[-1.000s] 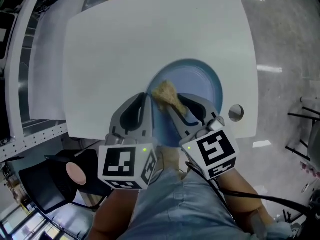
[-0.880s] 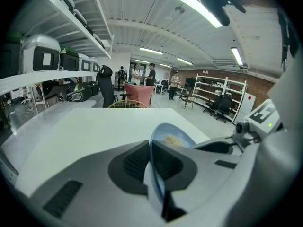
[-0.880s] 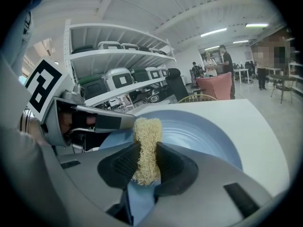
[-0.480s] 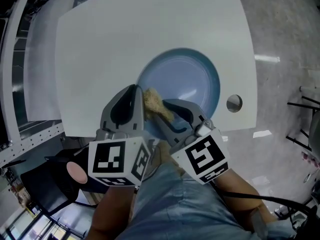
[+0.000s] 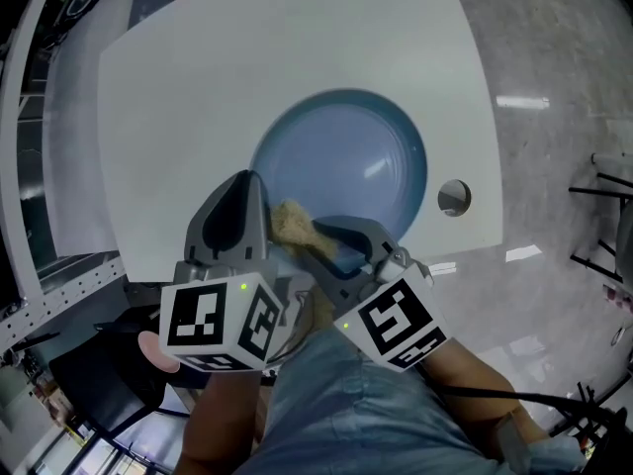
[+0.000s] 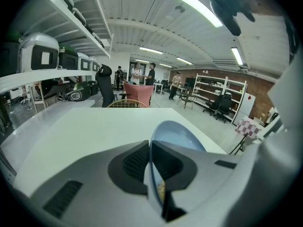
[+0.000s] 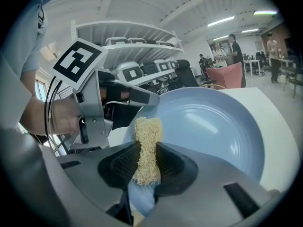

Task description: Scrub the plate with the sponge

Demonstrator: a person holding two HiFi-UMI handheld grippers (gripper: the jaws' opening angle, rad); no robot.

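The straw-yellow, coarse-fibred scrubbing sponge (image 7: 147,148) sat pinched at its waist between the right gripper's (image 7: 147,161) nearly shut jaws. Its long axis ran along them, and its free end poked past the tips onto the inner face of the round pale-blue plate (image 7: 215,126). From my head view the sponge (image 5: 291,223) pointed up-left from the right gripper (image 5: 318,236), toward the plate's (image 5: 346,151) near-left rim. There the left gripper (image 5: 254,194) was clamped tight on that rim, which its own view showed edge-on between the jaws. I couldn't tell whether the plate lay flat on the white table (image 5: 198,77) or was tipped up. It sat close to the table's front edge, with a small round hole (image 5: 454,197) just to its right.
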